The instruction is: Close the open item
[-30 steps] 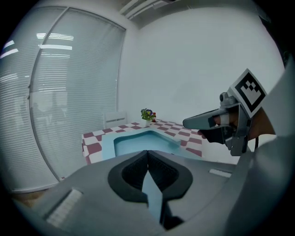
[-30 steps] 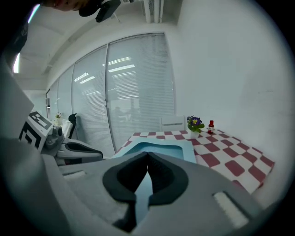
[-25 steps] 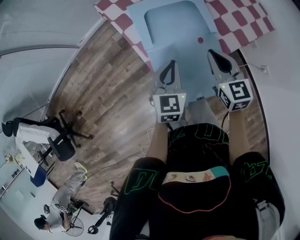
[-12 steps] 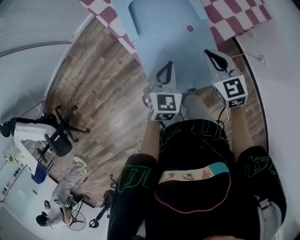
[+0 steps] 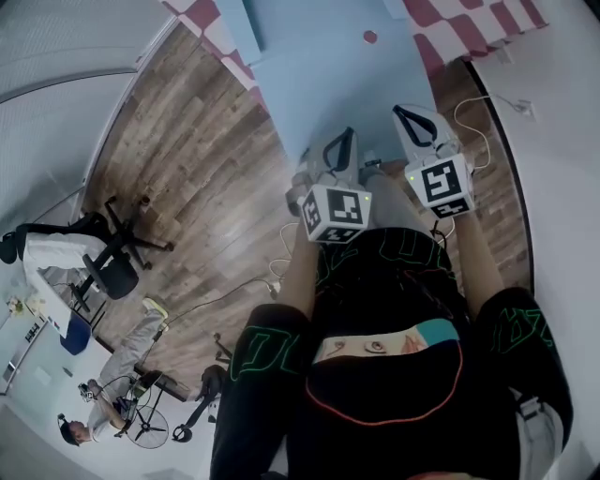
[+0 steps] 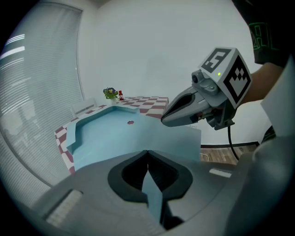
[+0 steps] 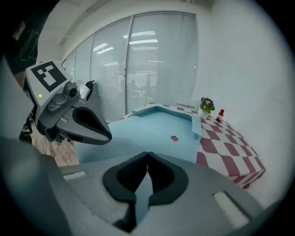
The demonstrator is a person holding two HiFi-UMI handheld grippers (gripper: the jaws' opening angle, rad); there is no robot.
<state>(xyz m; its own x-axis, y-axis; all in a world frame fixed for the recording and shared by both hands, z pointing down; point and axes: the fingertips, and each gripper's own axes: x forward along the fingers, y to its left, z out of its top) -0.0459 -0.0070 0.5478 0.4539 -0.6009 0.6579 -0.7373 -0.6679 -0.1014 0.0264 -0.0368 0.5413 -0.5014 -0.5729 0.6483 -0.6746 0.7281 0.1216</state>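
Observation:
A light-blue mat [image 5: 319,66] covers the table top and hangs over its near edge; it also shows in both gripper views [image 6: 106,133] [image 7: 152,122]. A small red round thing [image 5: 370,37] [image 6: 130,122] [image 7: 174,138] lies on it. No item standing open shows in any view. My left gripper [image 5: 347,133] [image 6: 147,153] is shut and empty, held in the air before the table's near edge. My right gripper [image 5: 399,112] [image 7: 147,154] is beside it, also shut and empty. Each gripper shows in the other's view: the right gripper [image 6: 167,120], the left gripper [image 7: 107,136].
A red-and-white checked cloth [image 5: 202,14] [image 7: 221,143] lies under the mat. A small plant [image 6: 109,93] and a red bottle [image 6: 120,95] stand at the table's far end. An office chair [image 5: 103,262] and a person on the floor [image 5: 122,384] are at the left. A cable [image 5: 469,117] runs along the right wall.
The table has slid toward the top edge of the head view. Both grippers have drawn closer to my body and stay shut with nothing in them.

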